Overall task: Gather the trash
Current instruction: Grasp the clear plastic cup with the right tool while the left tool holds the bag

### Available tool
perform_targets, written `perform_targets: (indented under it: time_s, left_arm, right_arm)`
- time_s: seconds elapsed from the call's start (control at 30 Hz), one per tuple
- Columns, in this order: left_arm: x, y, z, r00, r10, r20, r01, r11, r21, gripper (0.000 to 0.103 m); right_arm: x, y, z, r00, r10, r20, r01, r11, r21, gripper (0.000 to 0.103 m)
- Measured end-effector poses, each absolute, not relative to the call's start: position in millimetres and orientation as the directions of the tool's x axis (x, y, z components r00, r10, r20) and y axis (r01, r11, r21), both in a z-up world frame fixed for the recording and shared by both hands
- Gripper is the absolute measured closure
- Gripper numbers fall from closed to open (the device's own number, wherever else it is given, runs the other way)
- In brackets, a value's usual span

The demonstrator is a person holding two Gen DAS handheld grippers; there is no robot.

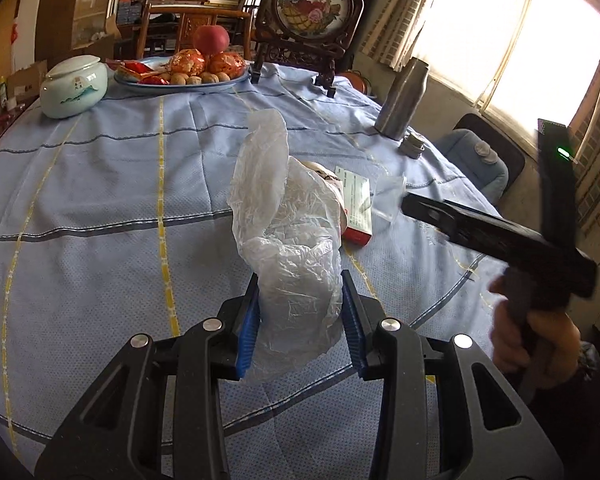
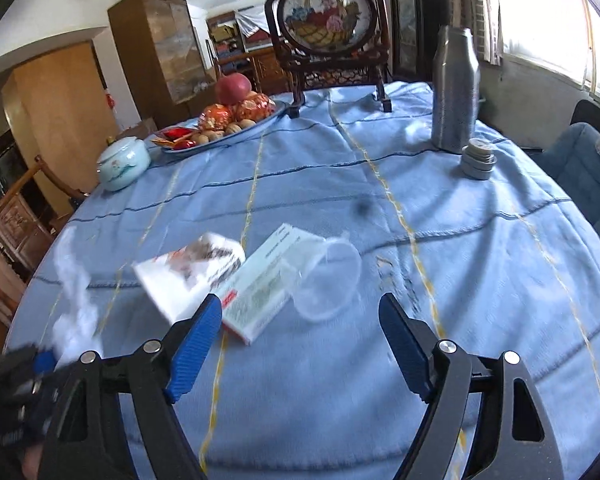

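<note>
My left gripper point(image 1: 300, 316) is shut on a clear plastic bag point(image 1: 288, 240) that stands up from between its blue pads; the bag also shows in the right wrist view point(image 2: 76, 304) at the far left. Behind the bag lie a white and red carton point(image 1: 356, 208), a clear plastic cup point(image 1: 392, 196) on its side and a partly hidden paper pack. In the right wrist view my right gripper point(image 2: 300, 316) is open and empty, just in front of the cup point(image 2: 328, 276), the carton point(image 2: 260, 288) and the printed paper pack point(image 2: 192, 272).
The round table has a blue cloth point(image 2: 340, 184). At the back stand a fruit plate point(image 2: 228, 120), a pale lidded jar point(image 2: 122, 164), a framed embroidery stand point(image 2: 328, 28), a steel flask point(image 2: 454, 88) with its cap point(image 2: 478, 160) beside it. A blue chair point(image 2: 584, 172) is at right.
</note>
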State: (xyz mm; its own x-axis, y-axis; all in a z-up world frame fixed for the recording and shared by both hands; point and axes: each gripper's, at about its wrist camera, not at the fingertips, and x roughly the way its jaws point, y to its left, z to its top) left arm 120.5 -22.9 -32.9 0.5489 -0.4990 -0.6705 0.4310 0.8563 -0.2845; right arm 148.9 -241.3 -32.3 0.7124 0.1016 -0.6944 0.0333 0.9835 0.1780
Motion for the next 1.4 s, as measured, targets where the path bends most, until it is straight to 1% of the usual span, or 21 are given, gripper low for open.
perform_targets:
  time_s: [0.27,0.3,0.33,0.37,0.4,0.5,0.7,1.0,1.07,1.17,1.27,1.4]
  left_arm:
    - [122,-16,-33,0.546,-0.516,-0.66,0.418,0.851,-0.319,0.064]
    - [122,-16,-33,0.549,-0.515,-0.659,0.417,0.851,-0.318,0.064]
    - [122,-16,-33,0.549,-0.515,-0.659,0.417,0.851,-0.318,0.064]
    - [122,-16,-33,0.548,-0.515,-0.659,0.418,0.851,-0.318,0.064]
    - [122,-16,-34,0.548,-0.514,-0.66,0.417,0.852,-0.318,0.064]
    - [123,-15,-34,0.546,-0.515,-0.661,0.413,0.852,-0.322,0.064]
    - [125,-12,-34,0.546,-0.518,-0.659,0.398,0.852,-0.339,0.064]
    - [125,-2,-31,0.553,-0.555,-0.622,0.392,0.832,-0.394,0.064]
    - [121,-2,-29,0.565,-0.551,-0.614,0.396,0.834,-0.383,0.064]
    - [117,-10,-26,0.579,-0.527,-0.622,0.411,0.848,-0.336,0.064]
    - [107,-20,-25,0.611,-0.477,-0.632,0.404,0.874,-0.269,0.064]
    - [88,-38,-23,0.588,-0.502,-0.633,0.443,0.856,-0.267,0.064]
  right_arm:
    - [192,-244,-53,0.653,0.148,-0.743,0.075,0.963,0.257,0.023]
    - [194,-244,-55,0.653,0.141,-0.744,0.079,0.964,0.253,0.023]
    - [195,-243,-55,0.655,0.12,-0.746,0.086,0.969,0.232,0.026]
    - [197,-243,-57,0.654,0.098,-0.75,0.093,0.974,0.209,0.046]
    - [197,-246,-58,0.648,0.105,-0.755,0.096,0.971,0.218,0.06]
    - [189,-258,-54,0.675,0.108,-0.73,0.122,0.959,0.254,0.062]
    - [146,-273,-35,0.726,0.133,-0.674,0.093,0.953,0.288,0.063]
    - [59,-278,-16,0.799,0.107,-0.591,0.059,0.965,0.254,0.063]
    - [39,-283,-14,0.813,0.092,-0.574,0.069,0.965,0.252,0.063]
    - [10,-295,-12,0.829,0.071,-0.555,0.092,0.961,0.26,0.063]
    - [-19,-312,-10,0.841,0.041,-0.54,0.127,0.955,0.27,0.063]
    - [-55,-335,-8,0.854,-0.011,-0.52,0.179,0.945,0.274,0.063]
